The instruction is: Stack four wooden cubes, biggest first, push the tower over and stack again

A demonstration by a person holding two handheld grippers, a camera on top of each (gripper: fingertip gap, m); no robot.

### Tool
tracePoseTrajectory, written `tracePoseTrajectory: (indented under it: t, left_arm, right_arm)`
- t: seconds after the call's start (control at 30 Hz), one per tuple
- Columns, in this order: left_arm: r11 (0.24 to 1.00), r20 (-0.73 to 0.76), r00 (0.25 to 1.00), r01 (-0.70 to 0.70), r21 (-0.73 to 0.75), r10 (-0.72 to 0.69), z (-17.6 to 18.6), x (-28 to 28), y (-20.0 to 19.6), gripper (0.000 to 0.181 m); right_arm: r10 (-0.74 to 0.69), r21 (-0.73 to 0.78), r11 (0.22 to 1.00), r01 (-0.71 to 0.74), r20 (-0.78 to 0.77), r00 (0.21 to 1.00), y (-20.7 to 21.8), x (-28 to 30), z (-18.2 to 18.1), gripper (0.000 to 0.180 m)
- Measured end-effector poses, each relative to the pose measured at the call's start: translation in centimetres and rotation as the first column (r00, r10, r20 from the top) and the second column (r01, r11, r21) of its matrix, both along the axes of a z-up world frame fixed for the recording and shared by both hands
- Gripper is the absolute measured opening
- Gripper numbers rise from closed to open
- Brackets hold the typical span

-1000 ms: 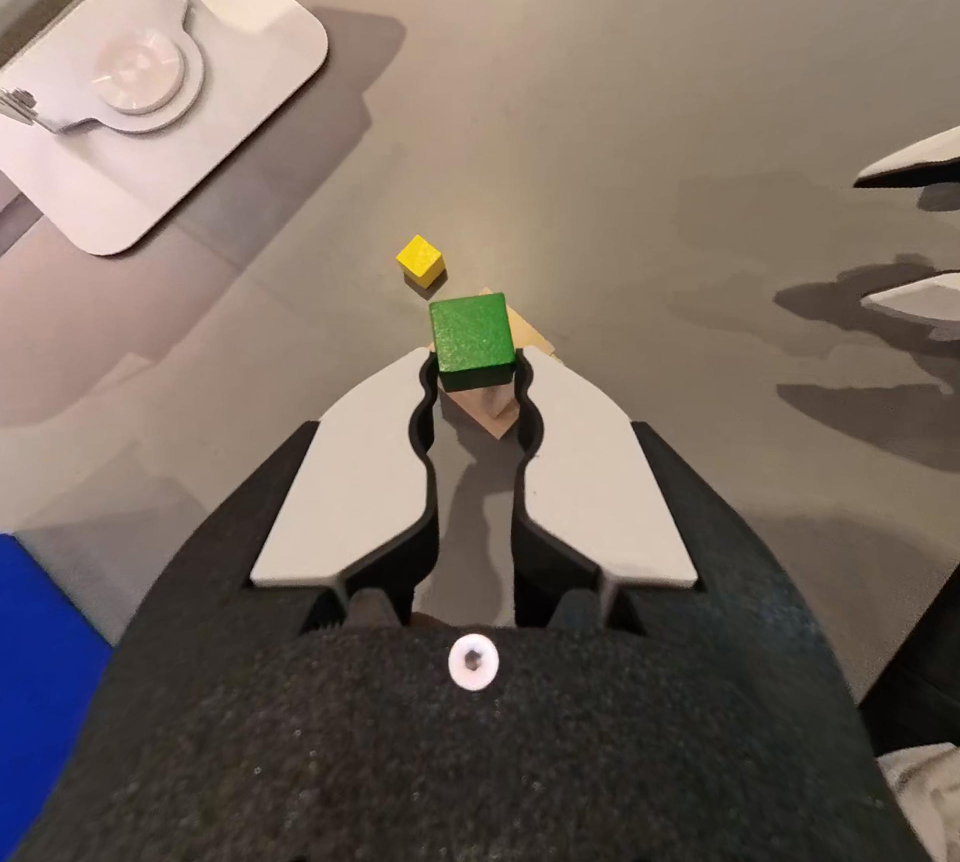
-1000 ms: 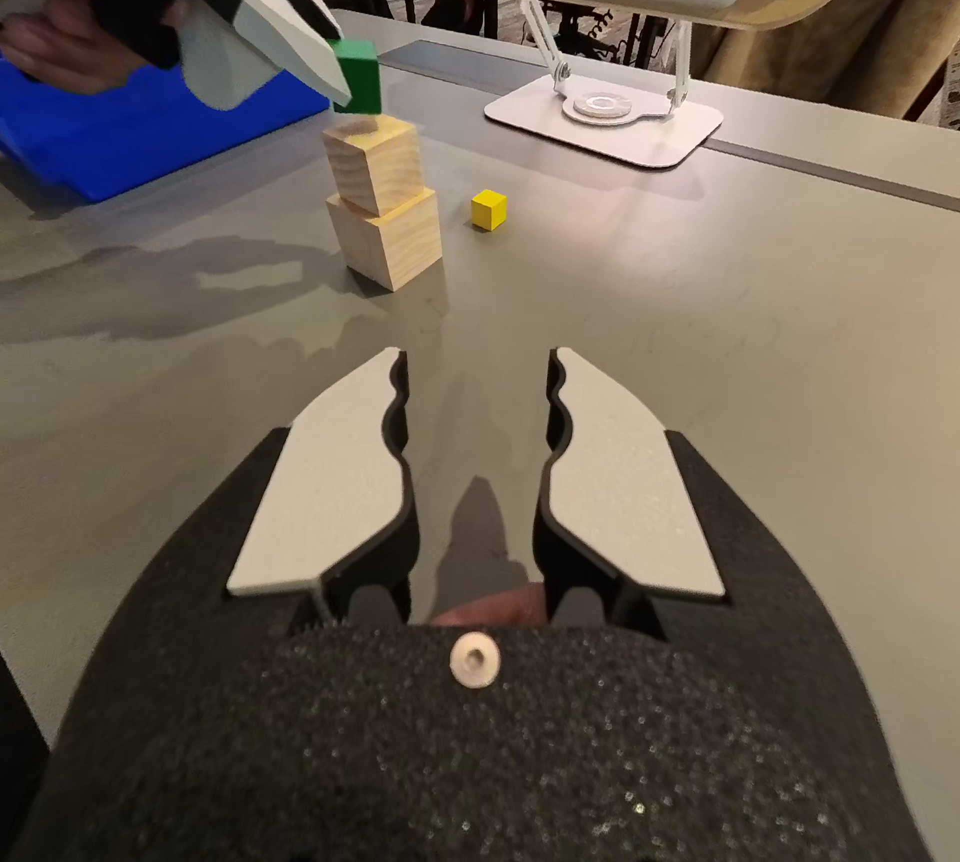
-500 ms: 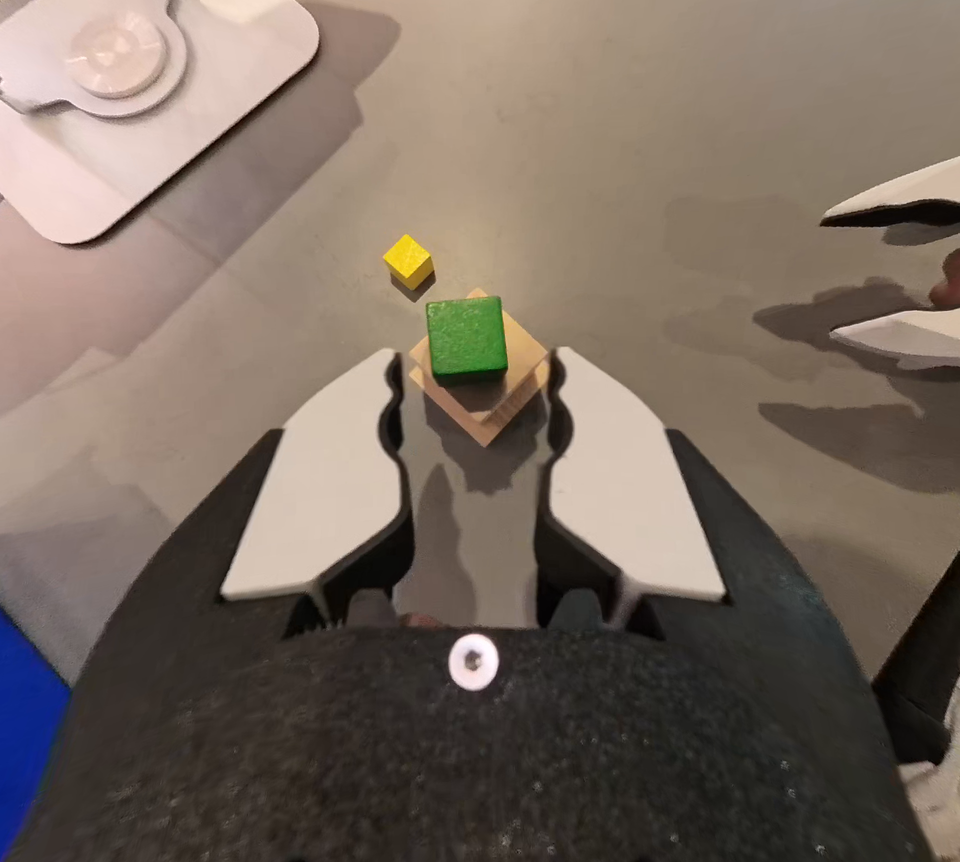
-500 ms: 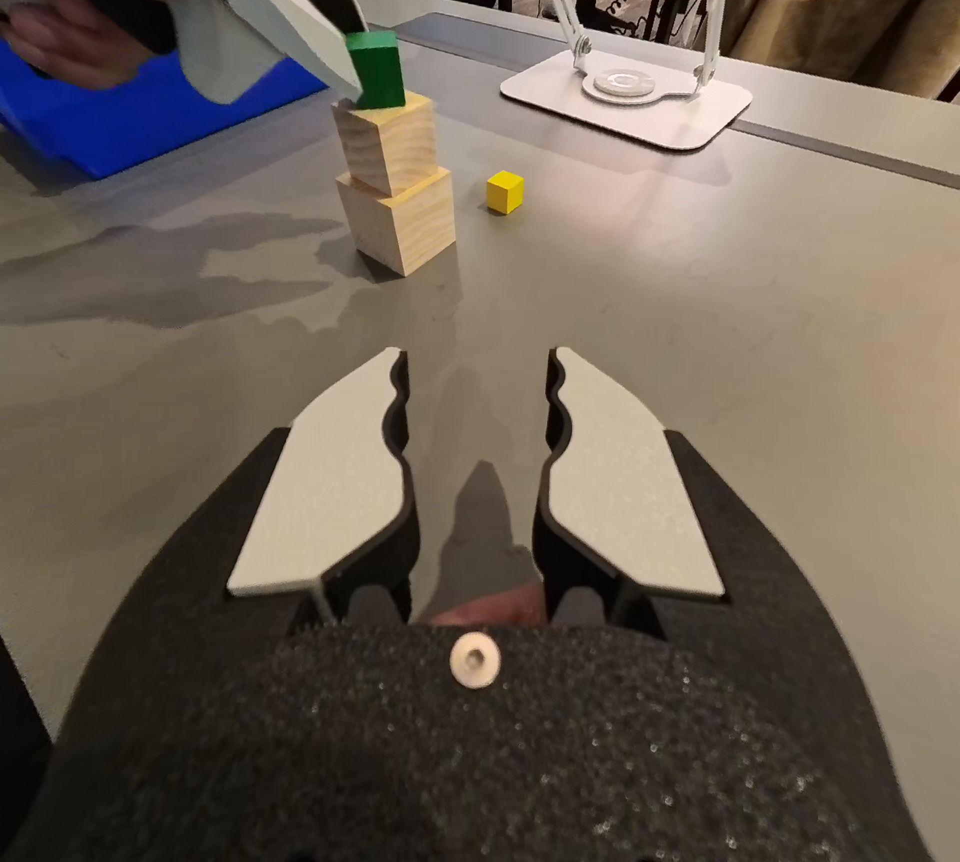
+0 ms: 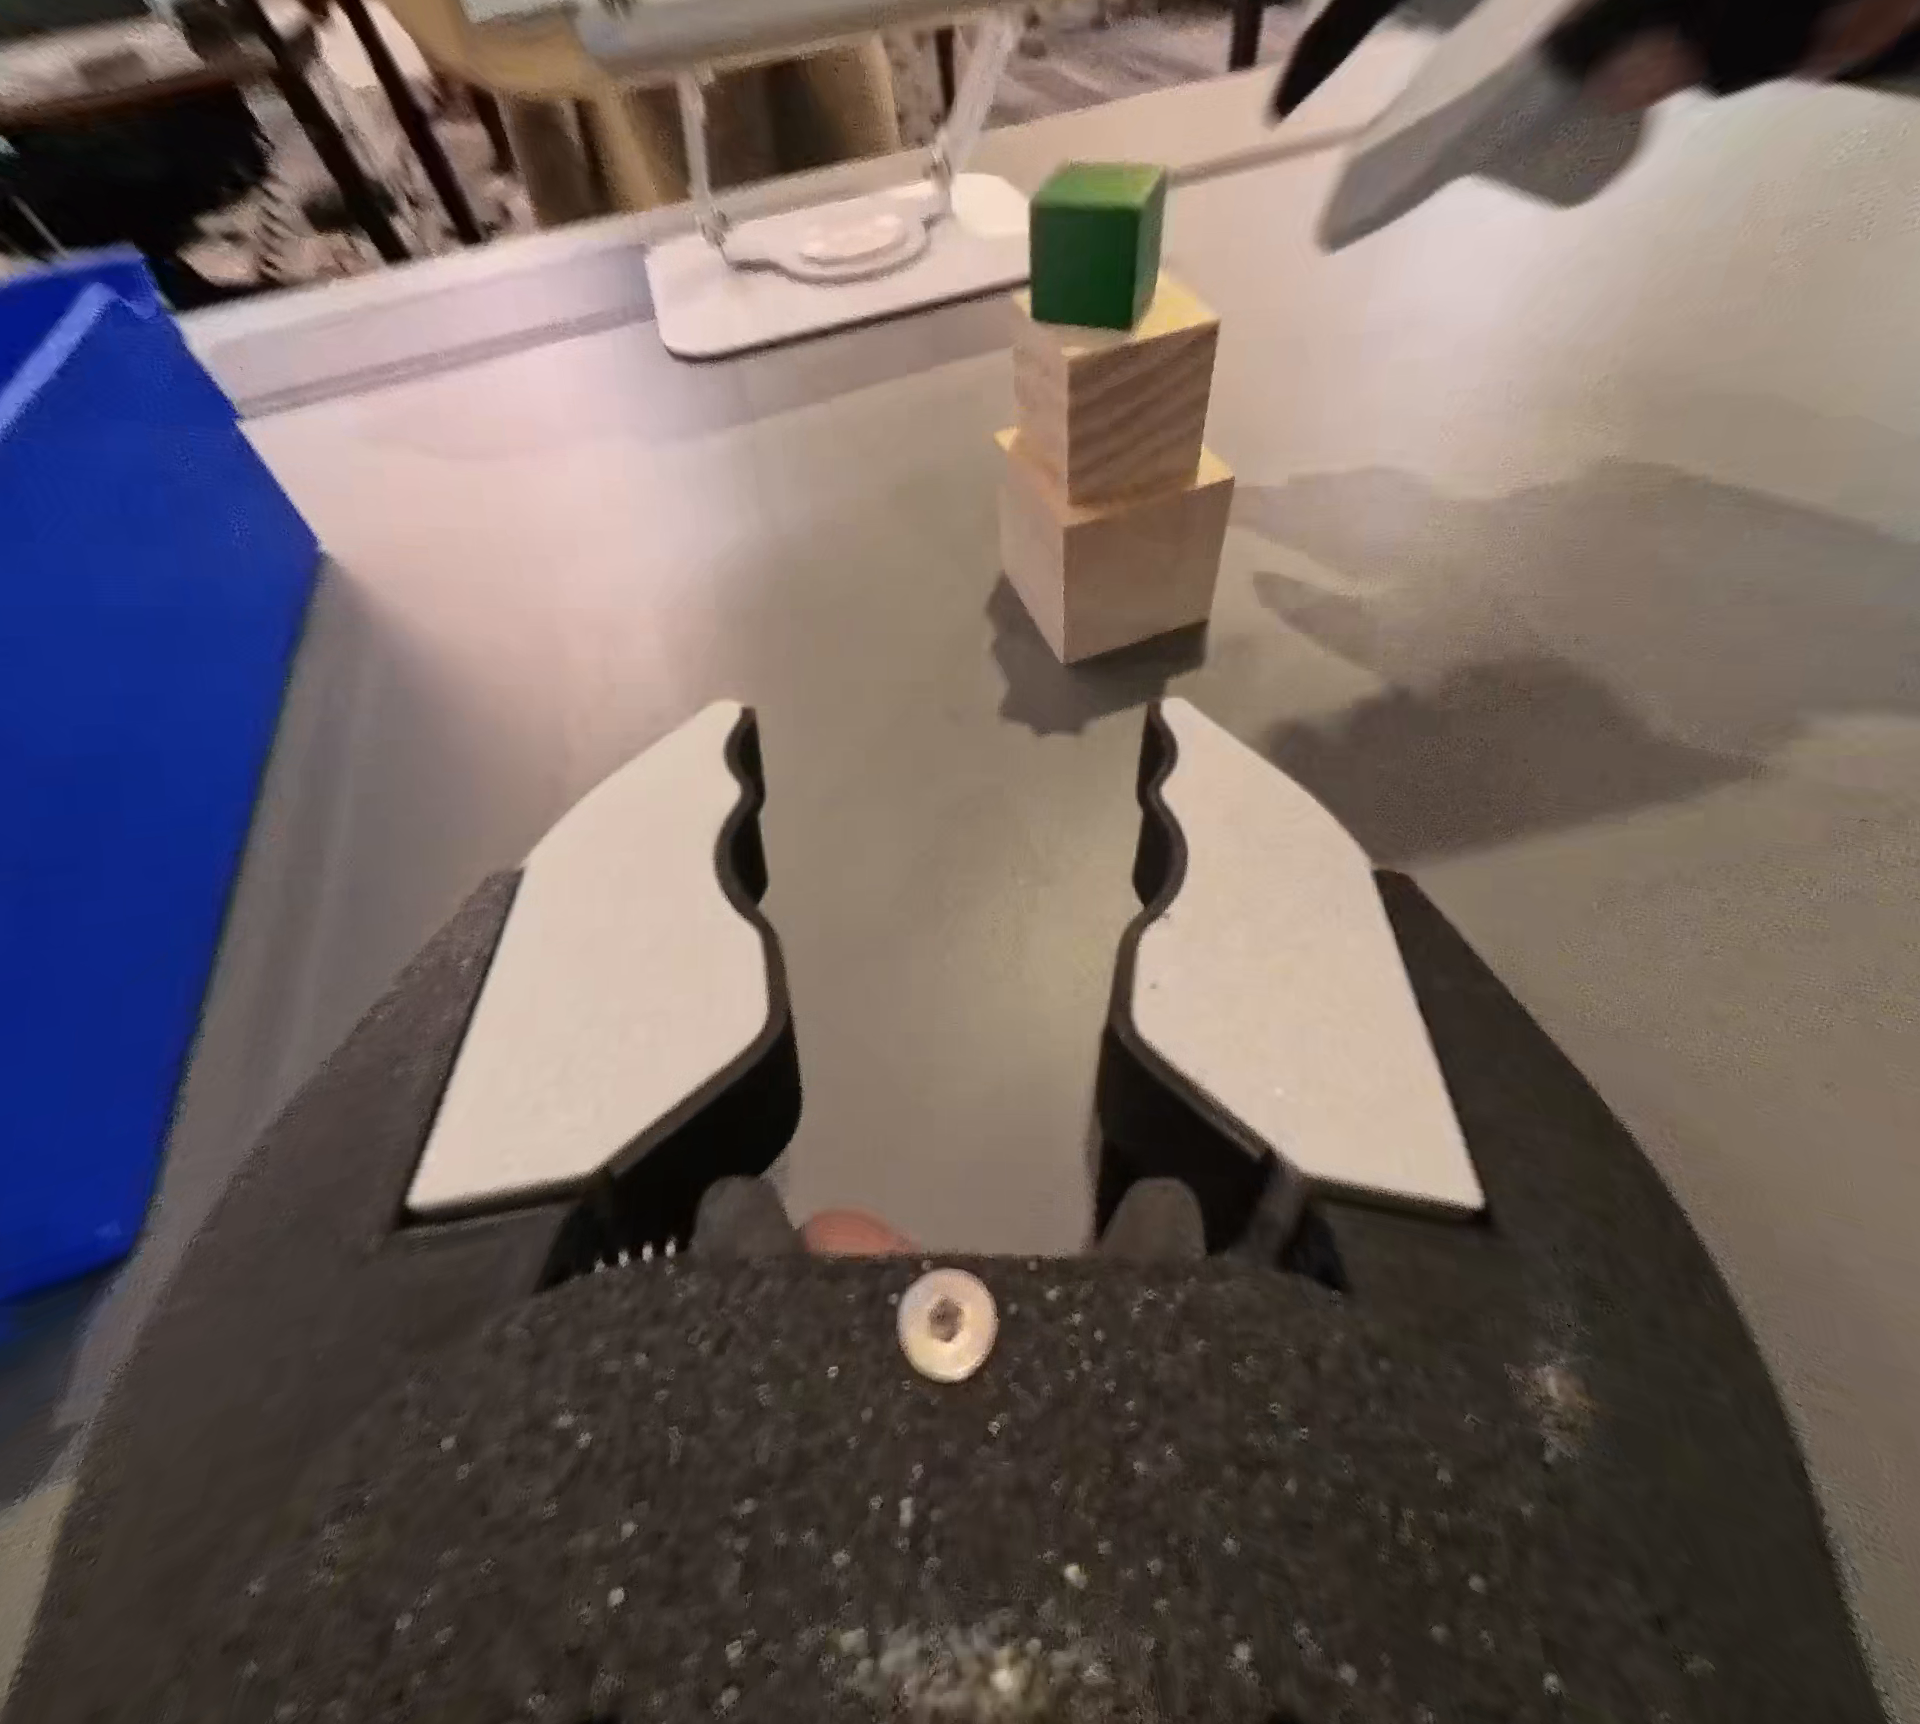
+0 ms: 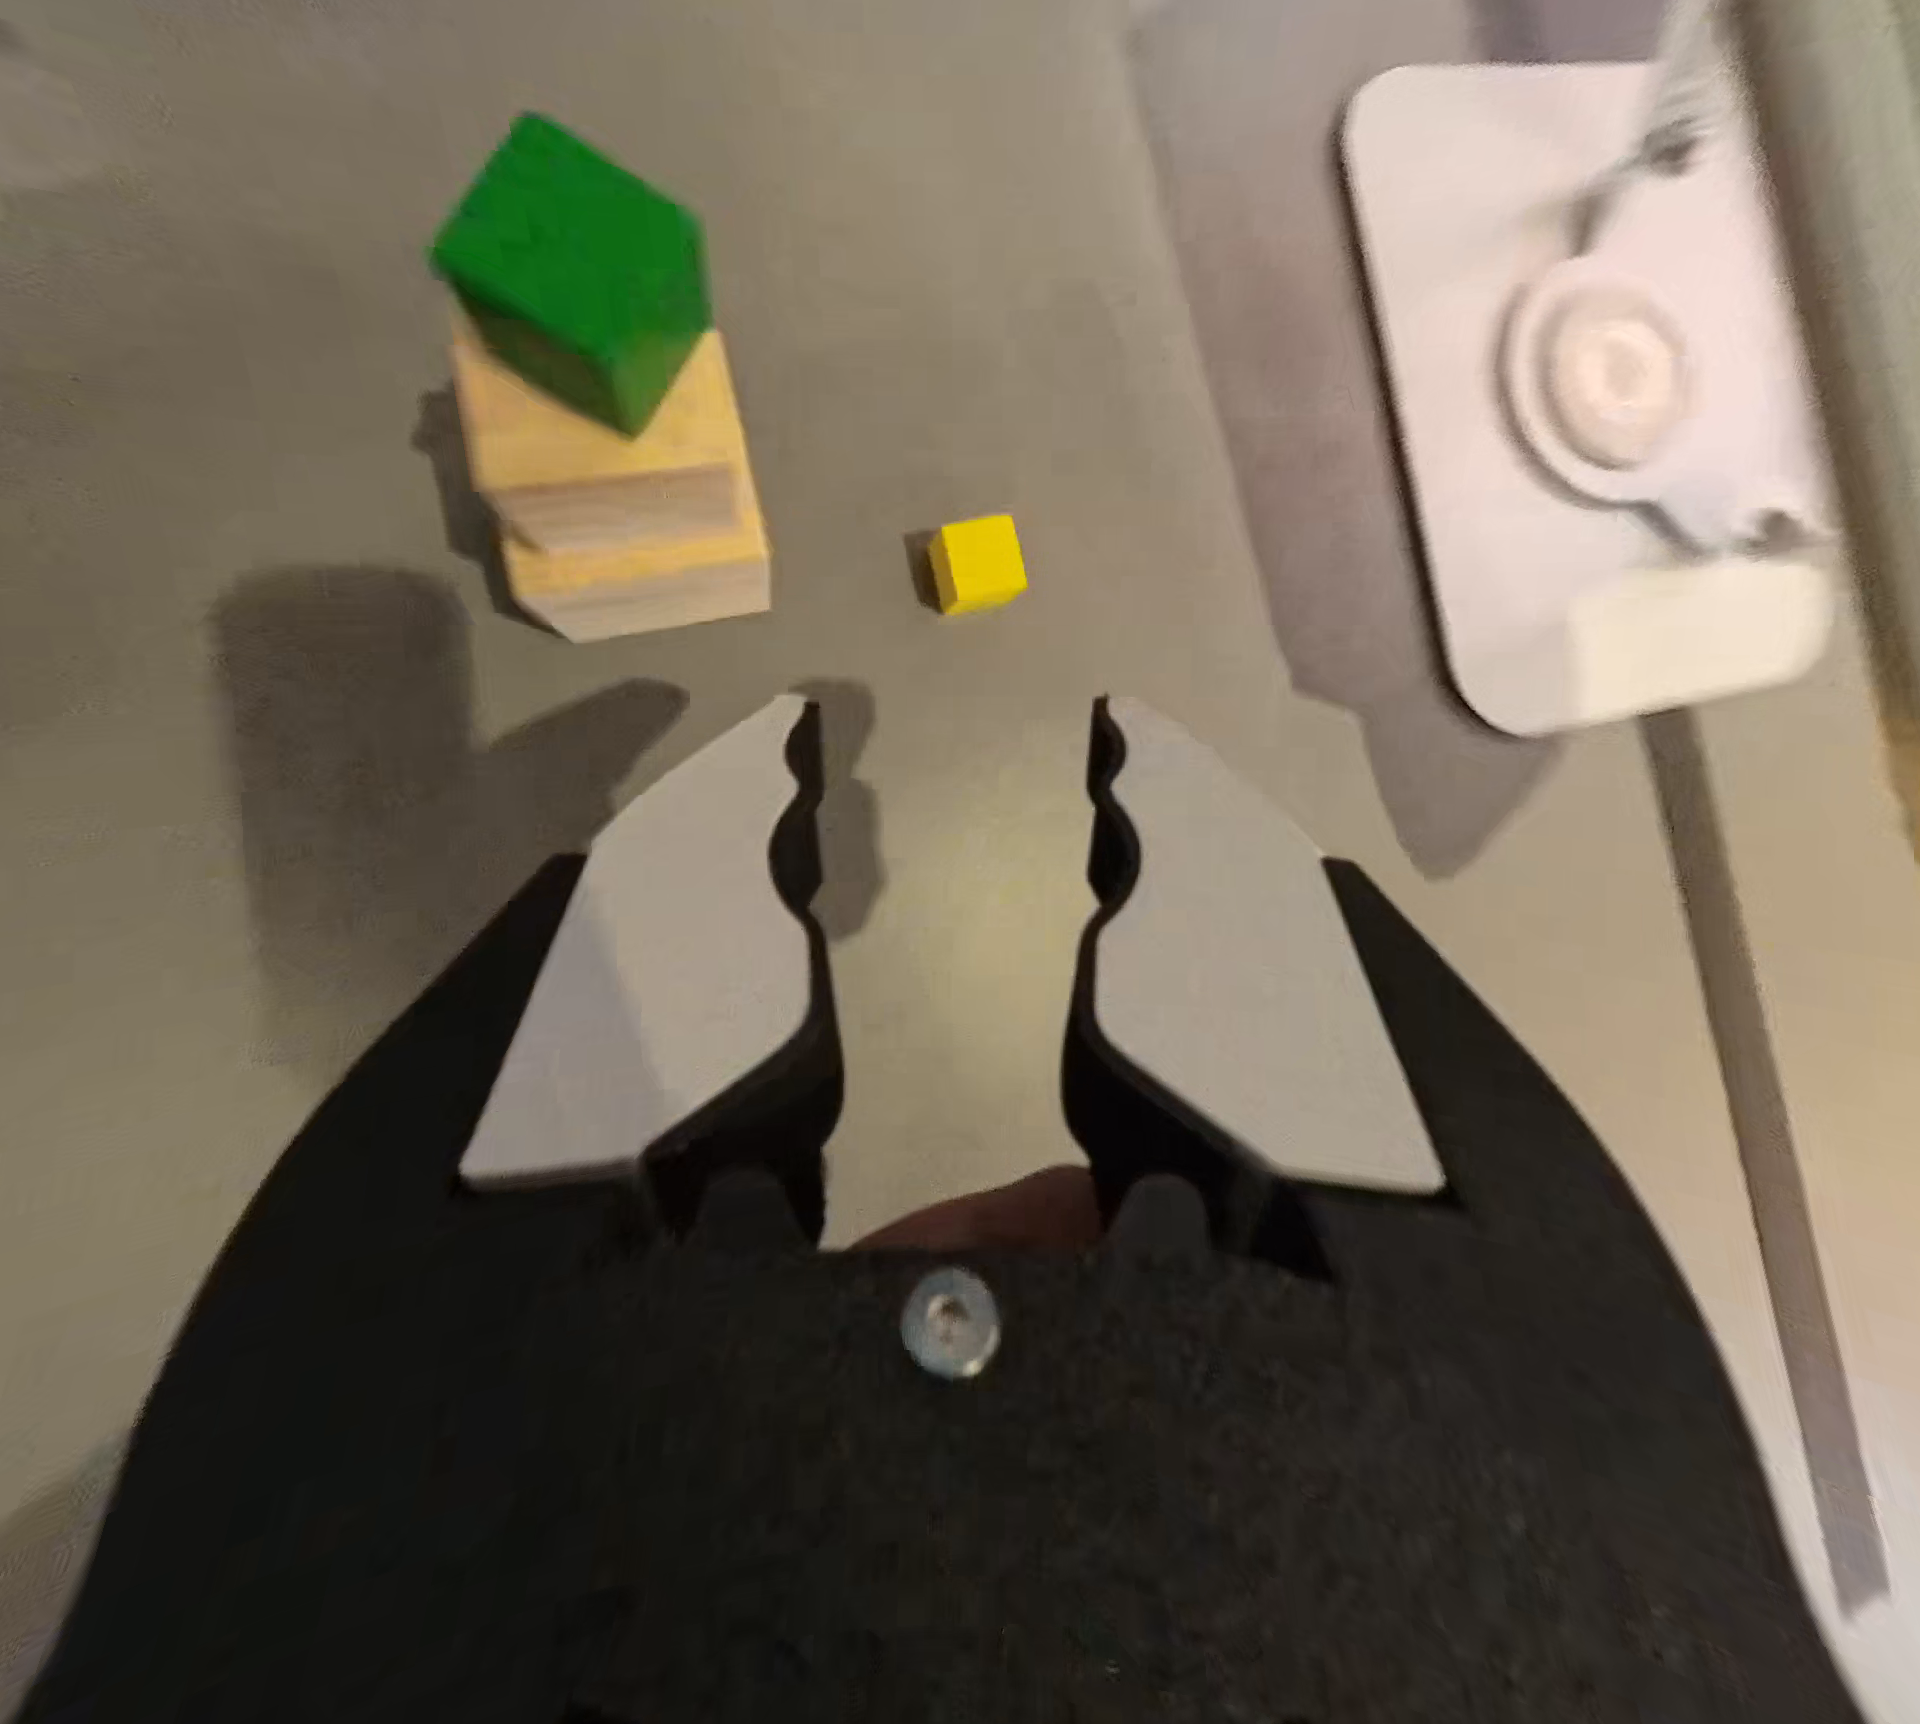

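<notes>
A tower of three cubes stands on the grey table: a big plain wooden cube at the bottom, a smaller plain cube on it, and a green cube on top. The tower also shows in the right wrist view, with the green cube uppermost. A small yellow cube lies on the table right of the tower. My left gripper is open and empty, low and back from the tower. My right gripper is open and empty, above the table just short of the yellow cube.
A blue bin stands at the left. A white stand base with a clear panel sits beyond the cubes; it also shows in the left wrist view. The right gripper hangs high at the upper right of the left wrist view. It is some 7 cm from my right tips to the green cube. It turns up in the left wrist view as well.
My left gripper has let go of the green cube, left it on the tower and drawn back and down. My right gripper has risen and moved over to look down near the yellow cube.
</notes>
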State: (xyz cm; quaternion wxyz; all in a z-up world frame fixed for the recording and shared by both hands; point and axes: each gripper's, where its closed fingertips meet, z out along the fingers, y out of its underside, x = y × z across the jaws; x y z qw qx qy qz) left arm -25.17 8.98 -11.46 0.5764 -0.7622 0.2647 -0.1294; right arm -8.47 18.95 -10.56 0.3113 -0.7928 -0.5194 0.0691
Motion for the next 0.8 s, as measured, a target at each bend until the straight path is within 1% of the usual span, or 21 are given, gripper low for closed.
tracePoseTrajectory:
  t: [0.03, 0.1, 0.17, 0.23, 0.37, 0.43, 0.47, 0.53, 0.57, 0.63, 0.73, 0.8]
  left_arm:
    - [0.999, 0.007, 1.000, -0.011, 0.030, 0.011, 0.5, -0.1, -0.1, 0.068]
    - [1.000, 0.029, 1.000, -0.012, 0.019, 0.012, 0.3, -0.1, -0.3, 0.063]
    - [1.000, 0.030, 1.000, -0.001, 0.011, 0.001, 0.2, 0.0, -0.3, 0.066]
    - [1.000, 0.030, 1.000, 0.002, 0.016, -0.003, 0.3, 0.0, -0.4, 0.066]
    - [1.000, 0.046, 0.999, 0.004, 0.020, -0.005, 0.4, -0.1, -0.5, 0.065]
    - [1.000, 0.050, 0.999, 0.008, 0.006, -0.008, 0.3, -0.1, -0.4, 0.066]
    - [1.000, 0.055, 0.998, 0.008, -0.001, -0.008, 0.2, -0.1, -0.4, 0.065]
    - [1.000, 0.068, 0.998, 0.008, -0.015, -0.007, 0.2, -0.2, -0.3, 0.065]
    - [1.000, 0.074, 0.997, 0.011, -0.023, -0.009, 0.1, -0.2, -0.3, 0.065]
    - [0.999, 0.089, 0.996, 0.012, -0.037, -0.009, 0.1, -0.3, -0.2, 0.065]
    - [0.998, 0.097, 0.995, 0.016, -0.056, -0.011, -0.1, -0.3, -0.1, 0.065]
    - [0.998, 0.091, 0.996, 0.017, -0.062, -0.011, -0.2, -0.2, -0.1, 0.065]
  right_arm:
    - [0.031, -0.049, 0.998, -0.030, 0.029, 0.999, 1.1, -0.4, -0.7, 0.047]
    - [0.081, -0.121, 0.990, -0.069, 0.097, 0.992, 2.7, -0.6, -2.2, 0.046]
    - [0.122, -0.193, 0.977, -0.092, 0.149, 0.981, 3.5, -0.7, -3.6, 0.047]
    - [0.150, -0.273, 0.956, -0.108, 0.137, 0.979, 3.5, -1.2, -4.6, 0.048]
    - [0.179, -0.295, 0.946, -0.137, 0.119, 0.977, 4.0, -2.5, -6.1, 0.047]
    - [0.191, -0.291, 0.946, -0.145, 0.138, 0.972, 4.2, -2.8, -6.8, 0.047]
    - [0.195, -0.288, 0.946, -0.146, 0.149, 0.969, 4.3, -2.9, -7.2, 0.043]
    - [0.206, -0.289, 0.945, -0.151, 0.171, 0.964, 4.5, -2.8, -7.9, 0.022]
    - [0.201, -0.277, 0.949, -0.150, 0.167, 0.965, 4.7, -2.9, -7.7, 0.021]
    - [0.184, -0.250, 0.957, -0.146, 0.138, 0.973, 5.3, -2.8, -6.2, 0.022]
    - [0.169, -0.197, 0.970, -0.144, 0.119, 0.978, 5.8, -2.3, -1.9, 0.022]
    - [0.189, -0.192, 0.966, -0.171, 0.082, 0.978, 4.9, -2.9, 1.4, 0.022]
